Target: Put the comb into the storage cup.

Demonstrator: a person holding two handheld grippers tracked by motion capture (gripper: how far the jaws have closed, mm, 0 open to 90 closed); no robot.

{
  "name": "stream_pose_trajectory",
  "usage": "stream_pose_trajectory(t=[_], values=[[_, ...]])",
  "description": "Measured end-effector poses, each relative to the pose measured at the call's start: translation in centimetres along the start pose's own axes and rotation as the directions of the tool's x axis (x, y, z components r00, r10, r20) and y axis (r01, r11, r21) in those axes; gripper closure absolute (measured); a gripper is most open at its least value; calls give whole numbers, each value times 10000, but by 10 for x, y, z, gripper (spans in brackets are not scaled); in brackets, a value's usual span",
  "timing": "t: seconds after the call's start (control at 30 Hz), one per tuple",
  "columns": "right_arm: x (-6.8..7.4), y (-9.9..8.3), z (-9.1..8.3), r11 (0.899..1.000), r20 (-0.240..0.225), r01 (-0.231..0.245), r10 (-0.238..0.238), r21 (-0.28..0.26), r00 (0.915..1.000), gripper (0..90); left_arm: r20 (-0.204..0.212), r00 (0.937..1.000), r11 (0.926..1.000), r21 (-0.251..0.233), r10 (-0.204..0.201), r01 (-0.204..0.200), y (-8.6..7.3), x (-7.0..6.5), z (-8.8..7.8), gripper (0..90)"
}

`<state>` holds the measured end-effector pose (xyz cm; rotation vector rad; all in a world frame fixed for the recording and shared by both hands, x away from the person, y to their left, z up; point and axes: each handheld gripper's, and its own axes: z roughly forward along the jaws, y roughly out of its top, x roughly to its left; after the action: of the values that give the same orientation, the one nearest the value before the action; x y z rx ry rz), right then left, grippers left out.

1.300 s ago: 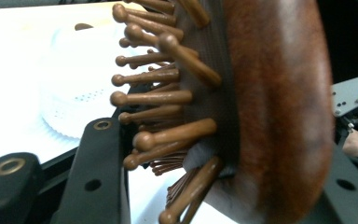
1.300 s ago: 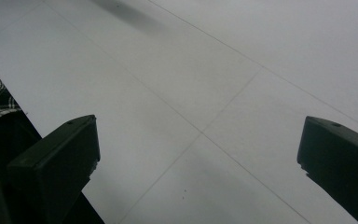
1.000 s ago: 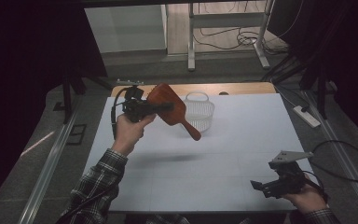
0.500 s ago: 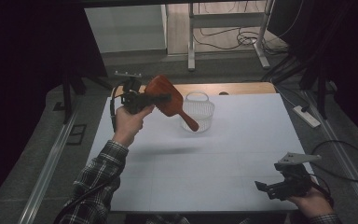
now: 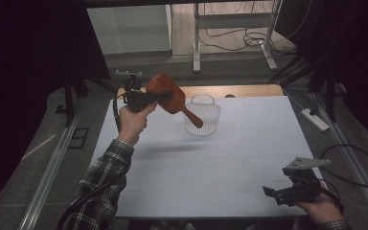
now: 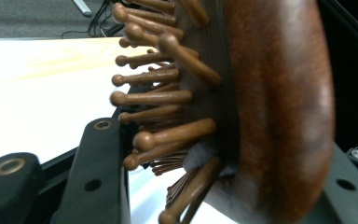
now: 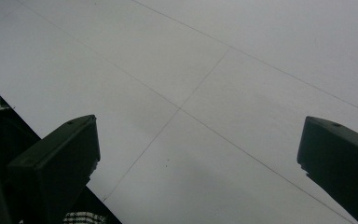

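Wooden hairbrush (image 5: 168, 94) clamped by head in left gripper (image 5: 149, 97), now lifted higher, nearer far left corner than a second ago; handle tip over white basket (image 5: 202, 116). Drop-in looks likely. Right gripper (image 5: 281, 191) idles near front edge of table (image 5: 249, 143), jaws wide apart, drifted slightly nearer.

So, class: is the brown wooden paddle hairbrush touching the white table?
Apart. The high view shows the brown wooden paddle hairbrush raised, its shadow separate on the white table.
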<state>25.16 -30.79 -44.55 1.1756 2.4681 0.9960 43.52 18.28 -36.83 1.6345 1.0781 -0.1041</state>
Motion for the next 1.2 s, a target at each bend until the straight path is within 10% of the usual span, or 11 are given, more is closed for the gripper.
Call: stream_pose_trajectory(t=[1.2], values=[[1,0,0,9998,-26,148,-148,102,9999,0,-602,9966,9979,-358,-567,546,7,22,44,532]])
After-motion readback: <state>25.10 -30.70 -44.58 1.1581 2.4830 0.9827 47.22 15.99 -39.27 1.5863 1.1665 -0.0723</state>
